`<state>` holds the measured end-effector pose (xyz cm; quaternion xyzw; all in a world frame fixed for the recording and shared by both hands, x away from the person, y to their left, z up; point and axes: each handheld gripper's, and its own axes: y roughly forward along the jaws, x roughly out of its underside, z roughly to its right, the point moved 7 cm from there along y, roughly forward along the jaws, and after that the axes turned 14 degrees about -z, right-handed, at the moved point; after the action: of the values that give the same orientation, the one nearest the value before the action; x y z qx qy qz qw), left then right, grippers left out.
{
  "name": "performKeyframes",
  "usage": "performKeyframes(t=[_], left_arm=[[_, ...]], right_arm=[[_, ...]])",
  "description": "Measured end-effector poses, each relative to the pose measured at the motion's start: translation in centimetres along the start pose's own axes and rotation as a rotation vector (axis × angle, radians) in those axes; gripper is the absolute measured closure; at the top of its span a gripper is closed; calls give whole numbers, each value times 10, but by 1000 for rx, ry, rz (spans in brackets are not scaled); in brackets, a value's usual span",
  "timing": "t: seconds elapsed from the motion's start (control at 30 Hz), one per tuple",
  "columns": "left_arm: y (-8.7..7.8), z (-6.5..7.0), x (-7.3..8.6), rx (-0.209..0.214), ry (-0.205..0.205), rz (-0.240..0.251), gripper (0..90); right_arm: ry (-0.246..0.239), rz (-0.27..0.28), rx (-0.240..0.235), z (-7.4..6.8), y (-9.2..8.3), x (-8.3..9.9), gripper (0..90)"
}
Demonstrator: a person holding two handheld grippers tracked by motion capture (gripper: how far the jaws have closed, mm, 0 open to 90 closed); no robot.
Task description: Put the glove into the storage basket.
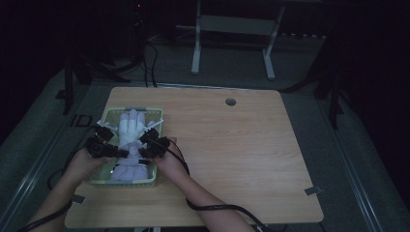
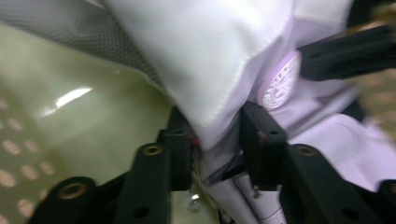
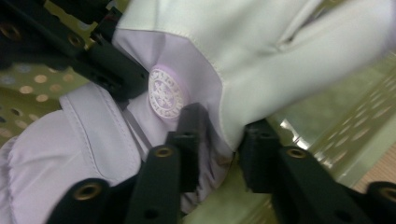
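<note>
Two tools are down in the basket (image 1: 157, 116) at once, and both have cloth between their jaws. Left tool (image 1: 126, 153) comes in from the near left, its jaws pinched on a fold of the white glove (image 1: 130, 126) — in the left gripper view (image 2: 217, 140) the fabric's stitched edge runs right down between the two black jaws. Right tool (image 1: 141, 151) meets it from the other side, jaws closed on the same glove near the cuff; the right gripper view (image 3: 219, 140) shows the white panel's seam caught between them, with a round lilac badge (image 3: 166, 93) just beside the left jaw. Glove lies fingers pointing away from the person, its fingertips near the basket's far rim, the lilac cuff end toward the near rim. Basket sits at the tabletop (image 1: 241, 145) left edge, pale green with perforated walls, so both tools work tight inside its sides. Everything to the right of it is bare wood, plenty of free room out to the far corner, where a small round hole (image 1: 230, 102) sits near the back edge.
</note>
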<state>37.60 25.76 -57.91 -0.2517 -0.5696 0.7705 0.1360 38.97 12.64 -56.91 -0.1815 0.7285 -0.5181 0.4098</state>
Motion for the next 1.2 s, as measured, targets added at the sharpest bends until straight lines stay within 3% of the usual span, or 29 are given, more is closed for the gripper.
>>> performKeyframes(t=[0.07, 0.37, 0.43, 0.47, 0.5, 0.53, 0.6, 0.67, 0.7, 0.77, 0.87, 0.93, 1.03, 1.2], left_arm=[[2, 1, -2, -34, 7, -11, 621], [4, 2, -4, -80, -2, -39, 597], [2, 3, -5, -71, -6, -17, 546], [-3, 4, -5, -58, -4, 18, 452], [-5, 5, -5, -51, -3, 31, 452], [-14, 7, -5, -25, -6, 83, 348], [-20, 8, -5, -21, 0, 110, 242], [-29, 12, -5, -12, 5, 156, 214], [-33, 13, -4, -13, 9, 174, 157], [-42, 15, -4, -20, 0, 226, 148], [-53, 22, -4, -68, -9, 304, 144], [-55, 27, -2, -50, -4, 319, 144], [-56, 37, 0, -61, 26, 333, 143], [-56, 57, -1, -70, 83, 345, 144]], right_arm=[[8, 0, 2, 0, 1, 0, 623], [29, 31, -5, 8, -10, -2, 528], [16, 61, -13, 9, -17, -3, 492], [9, 77, -35, 9, -22, -3, 459], [9, 77, -35, 9, -22, -3, 459], [-16, 85, -50, 9, -25, -3, 432], [-23, 87, -66, 8, -29, -3, 420], [-26, 92, -72, 8, -30, -4, 405], [-30, 108, -77, 7, -34, -4, 376], [-38, 138, -97, 5, -41, -6, 308], [-61, 145, -118, 4, -48, -5, 258], [-68, 159, -139, 3, -52, -4, 228], [-90, 168, -158, 4, -58, -2, 191], [-102, 182, -149, 9, -63, 1, 186]])
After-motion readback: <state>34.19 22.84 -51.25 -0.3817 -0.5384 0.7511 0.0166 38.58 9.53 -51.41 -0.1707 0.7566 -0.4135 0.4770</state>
